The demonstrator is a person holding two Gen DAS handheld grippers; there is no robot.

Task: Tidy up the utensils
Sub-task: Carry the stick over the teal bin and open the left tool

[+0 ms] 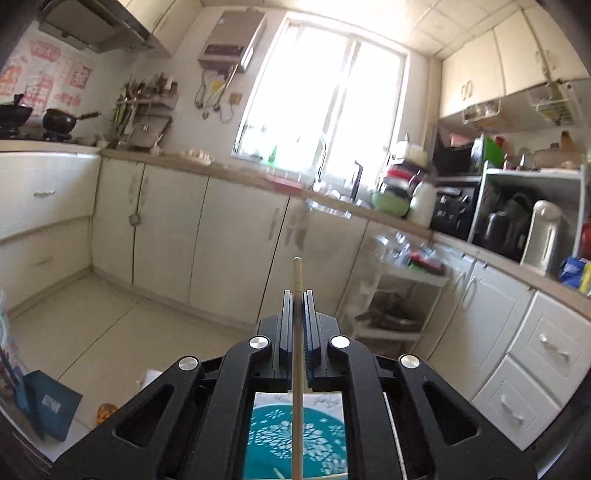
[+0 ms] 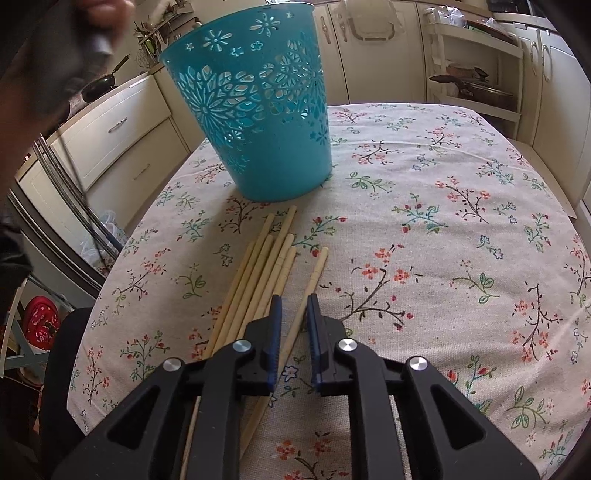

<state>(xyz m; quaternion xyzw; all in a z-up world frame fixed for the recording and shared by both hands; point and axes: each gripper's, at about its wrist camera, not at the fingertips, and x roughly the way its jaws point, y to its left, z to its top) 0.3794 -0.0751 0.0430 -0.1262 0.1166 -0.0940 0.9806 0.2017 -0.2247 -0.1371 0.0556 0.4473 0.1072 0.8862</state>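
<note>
My left gripper (image 1: pixel 297 293) is shut on a pale wooden chopstick (image 1: pixel 297 273); the stick runs along its fingers and pokes out past the tips. It is held high over the teal cut-out basket (image 1: pixel 273 435), whose inside shows beneath the jaws. In the right wrist view the same basket (image 2: pixel 255 110) stands upright on the floral tablecloth (image 2: pixel 443 221). Several chopsticks (image 2: pixel 266 258) lie in a bundle in front of it. My right gripper (image 2: pixel 294 299) hangs low over the cloth, jaws slightly apart, with a single chopstick (image 2: pixel 317 271) lying between them, not pinched.
A blurred hand (image 2: pixel 107 14) shows at the top left of the right wrist view. Kitchen cabinets ring the table, with a white trolley rack (image 2: pixel 476 70) behind it. A dark chair (image 2: pixel 62 369) stands at the table's left edge. Bare cloth stretches to the right of the chopsticks.
</note>
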